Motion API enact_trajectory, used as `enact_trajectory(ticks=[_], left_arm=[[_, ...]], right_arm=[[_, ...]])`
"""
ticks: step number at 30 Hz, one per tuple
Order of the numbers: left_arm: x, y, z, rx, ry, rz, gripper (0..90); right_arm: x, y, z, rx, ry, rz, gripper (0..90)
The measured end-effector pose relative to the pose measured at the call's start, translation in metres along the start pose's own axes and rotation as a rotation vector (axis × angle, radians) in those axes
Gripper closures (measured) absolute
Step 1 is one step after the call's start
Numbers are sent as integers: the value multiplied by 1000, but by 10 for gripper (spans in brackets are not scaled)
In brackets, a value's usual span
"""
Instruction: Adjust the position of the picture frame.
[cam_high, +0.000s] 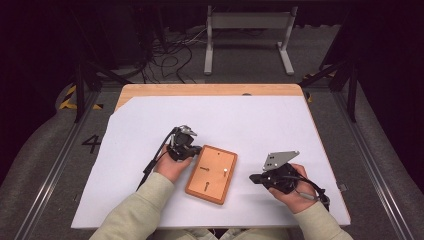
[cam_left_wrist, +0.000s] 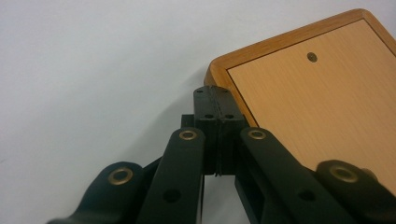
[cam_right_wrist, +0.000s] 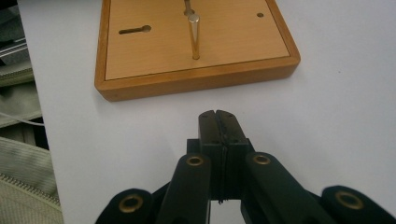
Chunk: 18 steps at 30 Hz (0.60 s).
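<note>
A small wooden board (cam_high: 211, 174) lies on the white table sheet, between my two hands. It has keyhole slots (cam_right_wrist: 134, 30) and a thin upright metal peg (cam_right_wrist: 194, 36). My left gripper (cam_high: 196, 150) rests at the board's far-left corner, jaws shut with nothing between them; in the left gripper view its tip (cam_left_wrist: 213, 91) sits right at the corner of the board (cam_left_wrist: 317, 98). My right gripper (cam_high: 253, 178) lies a little to the right of the board, shut and empty. In the right gripper view its tip (cam_right_wrist: 216, 114) points at the long edge of the board (cam_right_wrist: 196, 77), a short gap away.
A white sheet (cam_high: 250, 120) covers most of the wooden tabletop (cam_high: 210, 89). Beyond the far edge are a grey frame stand (cam_high: 248, 35) and loose cables (cam_high: 170, 55) on the floor. Pale sleeves (cam_high: 137, 212) come in from the near edge.
</note>
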<state>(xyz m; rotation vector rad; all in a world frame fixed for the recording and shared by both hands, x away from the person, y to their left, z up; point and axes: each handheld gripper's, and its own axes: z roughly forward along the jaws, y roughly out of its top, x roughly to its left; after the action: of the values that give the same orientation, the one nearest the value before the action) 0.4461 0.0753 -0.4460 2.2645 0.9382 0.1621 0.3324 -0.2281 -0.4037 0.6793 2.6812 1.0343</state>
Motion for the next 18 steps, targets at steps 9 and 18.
enact_trajectory(ticks=[9, 18], left_arm=[[-28, 15, 19, 18, -50, 90, 900], [-28, 13, -8, -46, -56, 100, 897]], right_arm=[[9, 1, 7, 21, 40, -36, 900], [23, 6, 20, 46, 106, -95, 900]])
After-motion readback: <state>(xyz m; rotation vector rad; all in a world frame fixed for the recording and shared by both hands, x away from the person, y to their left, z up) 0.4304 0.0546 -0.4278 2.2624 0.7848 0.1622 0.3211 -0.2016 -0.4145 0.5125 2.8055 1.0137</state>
